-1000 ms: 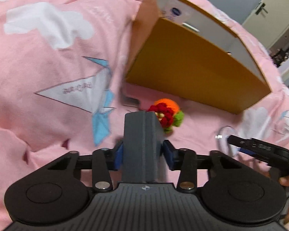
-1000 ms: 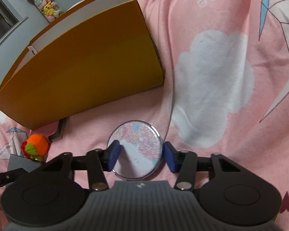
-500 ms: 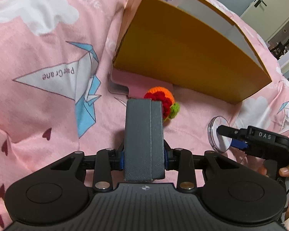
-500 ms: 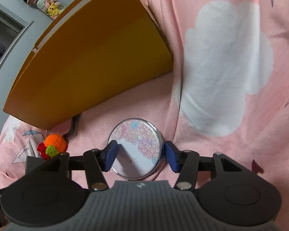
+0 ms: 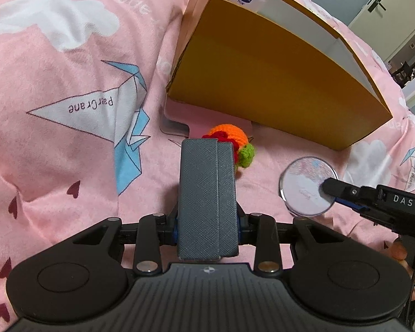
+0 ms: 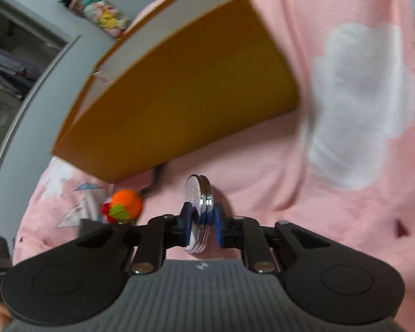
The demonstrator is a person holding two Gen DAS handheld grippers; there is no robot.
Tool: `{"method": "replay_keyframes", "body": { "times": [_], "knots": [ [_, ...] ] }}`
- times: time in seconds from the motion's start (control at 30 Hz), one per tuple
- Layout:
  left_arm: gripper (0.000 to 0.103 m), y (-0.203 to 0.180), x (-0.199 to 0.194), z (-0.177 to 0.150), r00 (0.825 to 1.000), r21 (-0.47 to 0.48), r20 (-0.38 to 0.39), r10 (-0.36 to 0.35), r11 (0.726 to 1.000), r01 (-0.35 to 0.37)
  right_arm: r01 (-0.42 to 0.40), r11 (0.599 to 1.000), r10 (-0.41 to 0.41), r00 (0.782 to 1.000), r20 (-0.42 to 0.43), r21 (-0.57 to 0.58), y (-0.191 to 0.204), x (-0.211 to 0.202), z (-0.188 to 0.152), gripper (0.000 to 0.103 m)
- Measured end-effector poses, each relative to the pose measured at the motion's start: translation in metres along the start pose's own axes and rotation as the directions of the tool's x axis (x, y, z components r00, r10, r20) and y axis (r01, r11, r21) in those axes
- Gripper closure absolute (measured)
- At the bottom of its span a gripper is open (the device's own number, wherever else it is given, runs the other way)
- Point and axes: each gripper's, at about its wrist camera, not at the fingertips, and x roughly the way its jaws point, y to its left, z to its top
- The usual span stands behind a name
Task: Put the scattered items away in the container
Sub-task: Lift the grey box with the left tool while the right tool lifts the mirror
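Two items are held | left wrist view: grey case [image 5: 207, 202] is clamped in the left gripper [image 5: 207, 228], orange knitted toy [image 5: 231, 144] lies before the yellow box [image 5: 276, 77] | right wrist view: jaws have just been closing, round mirror [image 6: 200, 210] is pinched edge-on in the right gripper [image 6: 201, 228] | step: pickup done; next, a carry over the box rim is called for.

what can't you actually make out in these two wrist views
- Inside of the yellow box: both views show mostly its outer wall; its contents are hidden, apart from a jar lid at one end.
- Flat pink-edged item under the box: mostly covered by it.
- Crochet toy: partly behind the grey case in the left view, blurred in the right.
- Compact mirror: edge-on in the right view, face unreadable.
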Motion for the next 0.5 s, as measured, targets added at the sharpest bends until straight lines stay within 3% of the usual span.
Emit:
{"method": "replay_keyframes", "body": {
  "times": [0.3, 0.5],
  "knots": [
    [0.065, -0.001, -0.012, -0.001, 1.0, 0.015, 0.029, -0.009, 1.0, 0.008, -0.011, 0.998, 0.01, 1.0, -0.027, -0.055, 0.021, 0.026, -0.001, 0.088],
    [0.065, -0.012, -0.044, 0.003, 0.993, 0.029, 0.068, -0.094, 0.995, 0.092, -0.022, 0.998, 0.021, 1.0, -0.017, -0.058, 0.023, 0.004, 0.006, 0.088]
  ]
}}
